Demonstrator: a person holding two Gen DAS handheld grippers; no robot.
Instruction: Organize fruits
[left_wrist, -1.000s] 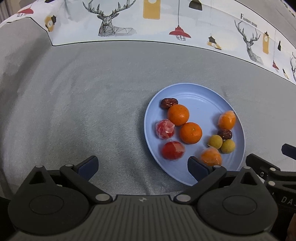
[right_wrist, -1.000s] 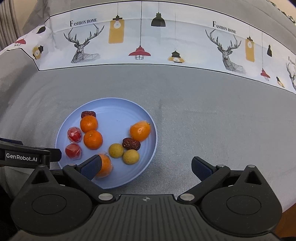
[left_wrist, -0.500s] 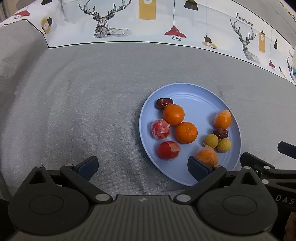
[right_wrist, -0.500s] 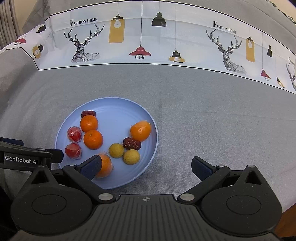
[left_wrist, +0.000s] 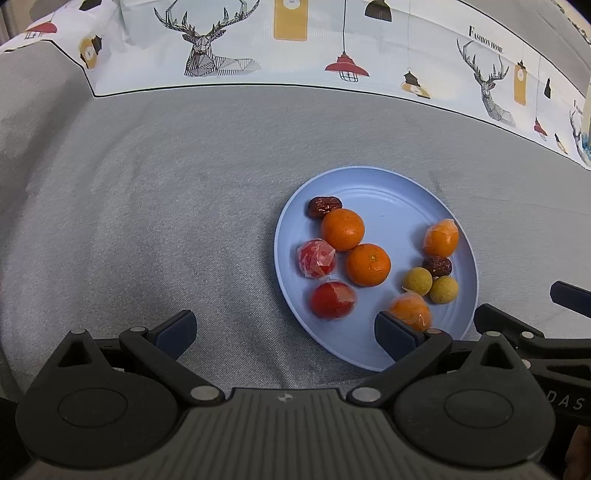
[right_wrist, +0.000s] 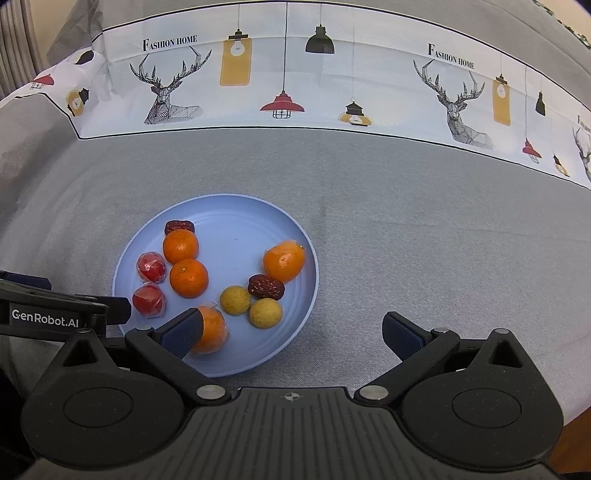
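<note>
Ten small fruits are seen on a pale blue plate (right_wrist: 258, 216) that rests on a grey cloth (right_wrist: 406, 229). Two bare oranges (right_wrist: 180, 246) are set touching each other near the plate's left side, with a dark red date (right_wrist: 179, 226) just behind them. Two red fruits in clear wrap (right_wrist: 150, 266) lie at the left rim. Two wrapped orange fruits (right_wrist: 283, 260), a second date (right_wrist: 266, 287) and two yellow-green round fruits (right_wrist: 235, 300) are gathered on the other side.

The left gripper (left_wrist: 284, 334) is held wide apart, nothing between its fingers; the right gripper (right_wrist: 291, 328) is likewise spread wide and empty. Compared with a second ago, the fruits are unmoved on the plate, while the plate is shown slightly further left in the left wrist view; the right view is almost unchanged.
</note>
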